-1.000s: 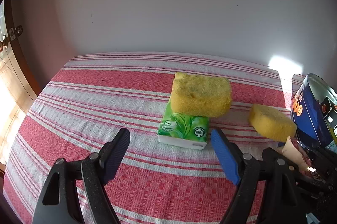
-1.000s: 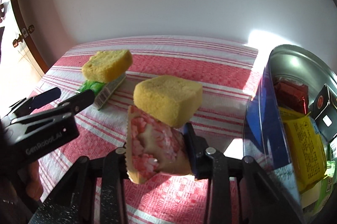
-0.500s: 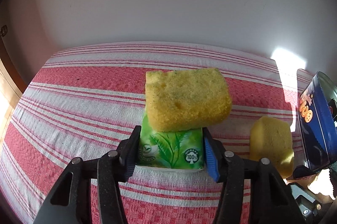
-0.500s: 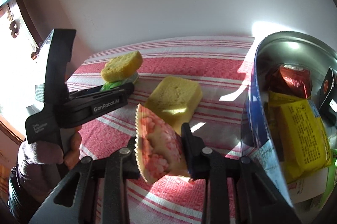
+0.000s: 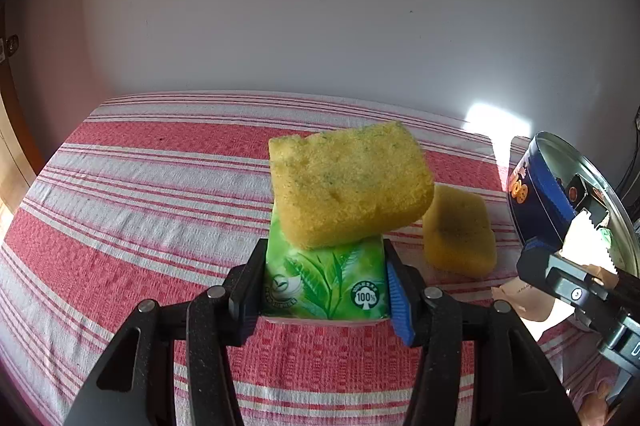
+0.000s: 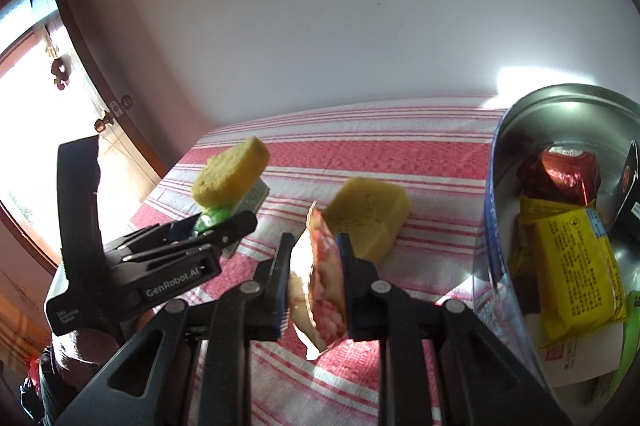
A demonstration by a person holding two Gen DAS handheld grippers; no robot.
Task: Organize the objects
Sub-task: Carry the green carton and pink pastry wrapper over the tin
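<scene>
My left gripper (image 5: 325, 274) is shut on a green tissue pack (image 5: 325, 284) that lies on the red striped cloth, with a yellow sponge (image 5: 350, 187) resting on top of the pack. In the right wrist view the same pack (image 6: 212, 222) and sponge (image 6: 230, 175) show at the left, held by the left gripper (image 6: 216, 224). My right gripper (image 6: 314, 246) is shut on a pink-and-white snack packet (image 6: 322, 290) and holds it above the cloth, beside the tin. A second yellow sponge (image 6: 366, 214) lies loose on the cloth (image 5: 458, 230).
A round blue tin (image 6: 490, 209) stands at the right, holding a yellow packet (image 6: 576, 262), a red foil packet (image 6: 564, 173) and other items. It also shows in the left wrist view (image 5: 536, 193). A white wall runs behind the table. A window is at the left.
My left gripper moved forward and closed on the green tissue pack under the sponge. My right gripper rose and turned toward the tin with the snack packet.
</scene>
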